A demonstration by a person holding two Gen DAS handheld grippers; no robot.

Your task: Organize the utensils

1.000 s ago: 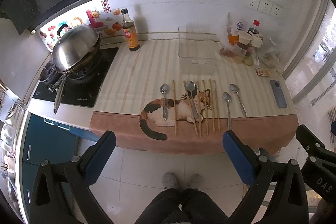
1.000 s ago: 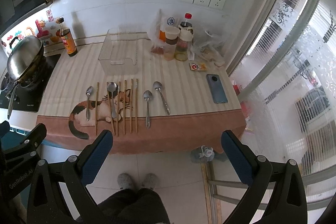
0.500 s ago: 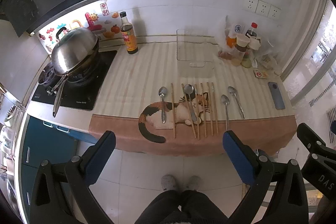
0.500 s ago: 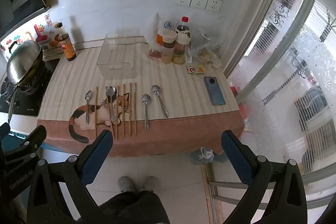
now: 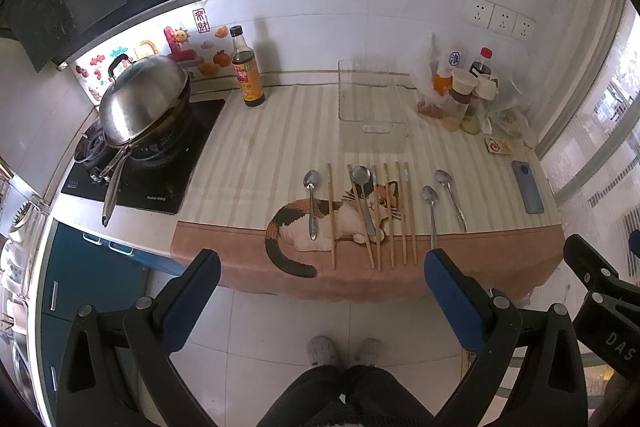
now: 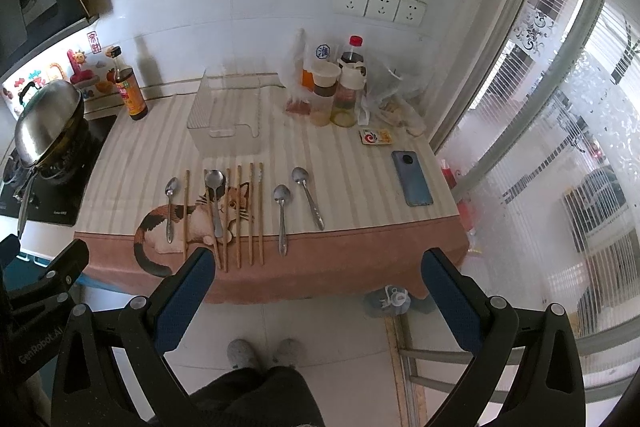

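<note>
Blue-padded and spread wide with nothing between their fingers, the left gripper (image 5: pixel 320 283) and the right gripper (image 6: pixel 318 281) were held side by side in the air, well back from the bench (image 5: pixel 256 151) and above the floor, pointing forward and down at it. The person's dark trouser legs (image 5: pixel 344 395) and grey slippers showed below. Four spoons (image 5: pixel 311 203) and the wooden chopsticks (image 5: pixel 400 211) lay in a row on the cat-print cloth (image 5: pixel 312 215) near the bench's front edge, with the clear plastic bin (image 5: pixel 370 103) just behind them. Compared with half a second before, both views sat slightly closer to the bench; the utensils had not shifted and the fingers remained equally parted.
</note>
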